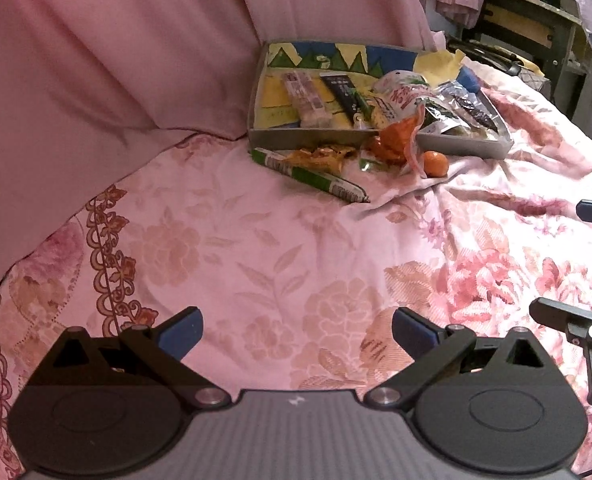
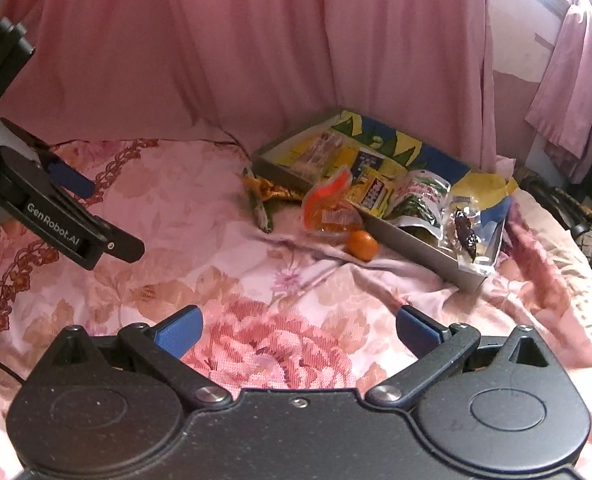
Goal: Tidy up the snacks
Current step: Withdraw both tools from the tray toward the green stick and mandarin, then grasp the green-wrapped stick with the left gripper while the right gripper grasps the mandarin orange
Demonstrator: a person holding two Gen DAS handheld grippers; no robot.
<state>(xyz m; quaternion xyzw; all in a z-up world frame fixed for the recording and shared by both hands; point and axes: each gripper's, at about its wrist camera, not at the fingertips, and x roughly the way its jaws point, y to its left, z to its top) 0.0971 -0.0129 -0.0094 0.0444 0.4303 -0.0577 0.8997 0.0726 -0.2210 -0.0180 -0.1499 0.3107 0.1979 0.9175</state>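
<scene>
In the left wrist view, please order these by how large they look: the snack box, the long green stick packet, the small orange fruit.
1. snack box, clearly the largest.
2. long green stick packet, long but narrow.
3. small orange fruit, the smallest.
All three lie at similar distance on the bedspread, so the order seems reliable.

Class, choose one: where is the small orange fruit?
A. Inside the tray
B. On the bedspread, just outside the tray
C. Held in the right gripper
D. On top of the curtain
B: the orange fruit lies on the bedspread beside the tray, with both grippers open and empty.
</scene>
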